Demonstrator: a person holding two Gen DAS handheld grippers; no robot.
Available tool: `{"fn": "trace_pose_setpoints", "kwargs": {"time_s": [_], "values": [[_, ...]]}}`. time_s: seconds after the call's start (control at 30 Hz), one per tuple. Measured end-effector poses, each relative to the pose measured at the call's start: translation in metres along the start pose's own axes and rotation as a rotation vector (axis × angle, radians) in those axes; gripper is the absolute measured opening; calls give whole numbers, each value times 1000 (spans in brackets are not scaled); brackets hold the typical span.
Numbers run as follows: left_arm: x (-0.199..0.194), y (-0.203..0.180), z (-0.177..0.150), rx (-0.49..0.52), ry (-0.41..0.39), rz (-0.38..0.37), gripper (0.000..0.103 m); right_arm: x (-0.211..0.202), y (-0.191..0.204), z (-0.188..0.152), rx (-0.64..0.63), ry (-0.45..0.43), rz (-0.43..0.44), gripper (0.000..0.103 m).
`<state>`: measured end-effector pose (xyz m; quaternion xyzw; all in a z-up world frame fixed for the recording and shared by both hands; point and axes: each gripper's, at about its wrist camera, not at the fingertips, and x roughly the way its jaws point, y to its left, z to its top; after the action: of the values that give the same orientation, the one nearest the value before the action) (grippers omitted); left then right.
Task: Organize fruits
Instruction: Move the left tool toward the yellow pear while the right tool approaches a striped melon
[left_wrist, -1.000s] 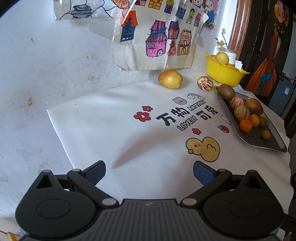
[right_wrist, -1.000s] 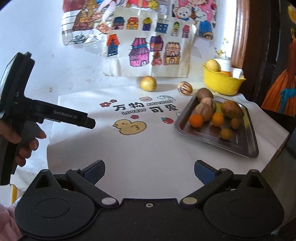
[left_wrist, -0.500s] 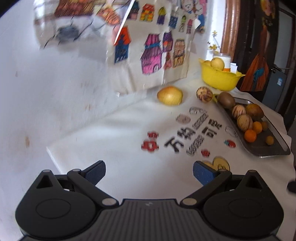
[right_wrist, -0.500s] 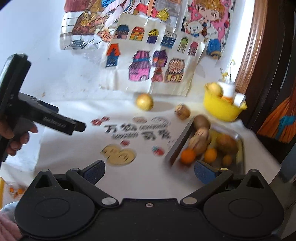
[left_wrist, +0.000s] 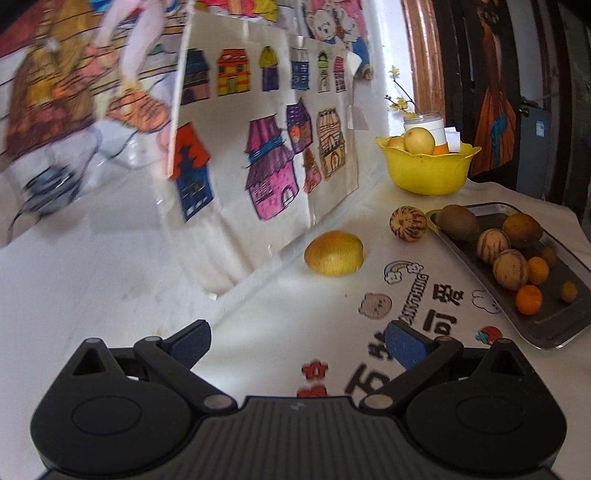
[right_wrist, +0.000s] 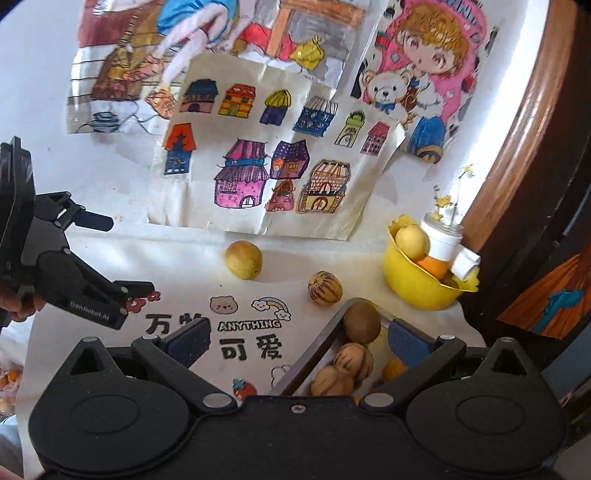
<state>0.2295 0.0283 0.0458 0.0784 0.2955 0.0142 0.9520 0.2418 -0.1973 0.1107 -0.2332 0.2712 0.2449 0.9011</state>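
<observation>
Yellow fruit (left_wrist: 334, 253) ahead of left claw (left_wrist: 297, 345)

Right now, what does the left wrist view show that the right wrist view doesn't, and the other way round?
Only the left wrist view shows the whole tray, including two oranges and its bare near end. Only the right wrist view shows the left gripper from the side, open and empty, with a hand behind it. Both show the yellow fruit and the striped fruit loose on the cloth, the yellow bowl with fruit in it, and the house drawings. The right gripper is open, over the tray's edge.
</observation>
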Motion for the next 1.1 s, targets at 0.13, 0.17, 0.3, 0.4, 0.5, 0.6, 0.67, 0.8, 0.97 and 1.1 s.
{"fn": "trace_pose_setpoints", "kwargs": {"time_s": [0.13,0.17,0.3,0.4,0.5,0.6,0.67,0.8,0.97,1.1], "values": [[22,-2,6,18,-11,-63,103,38,-18,10,26,57,39,102],[29,-3,8,18,-4,-80,103,48,-23,12,36,70,50,102],[58,-7,15,22,-4,-103,103,97,-44,16,97,132,113,102],[77,-12,22,28,-22,-108,103,135,-58,19,120,167,139,102],[96,-14,28,13,-19,-113,103,167,-71,20,177,173,155,102],[111,-12,32,-23,-16,-149,103,192,-81,19,236,146,180,102],[121,-12,35,-23,-6,-141,103,205,-84,20,251,131,199,102],[139,-15,41,-10,2,-126,103,224,-88,24,261,126,229,100],[156,-19,44,2,14,-118,103,248,-93,24,287,159,216,89],[163,-18,45,-10,18,-137,103,266,-94,21,295,197,205,84]]}}
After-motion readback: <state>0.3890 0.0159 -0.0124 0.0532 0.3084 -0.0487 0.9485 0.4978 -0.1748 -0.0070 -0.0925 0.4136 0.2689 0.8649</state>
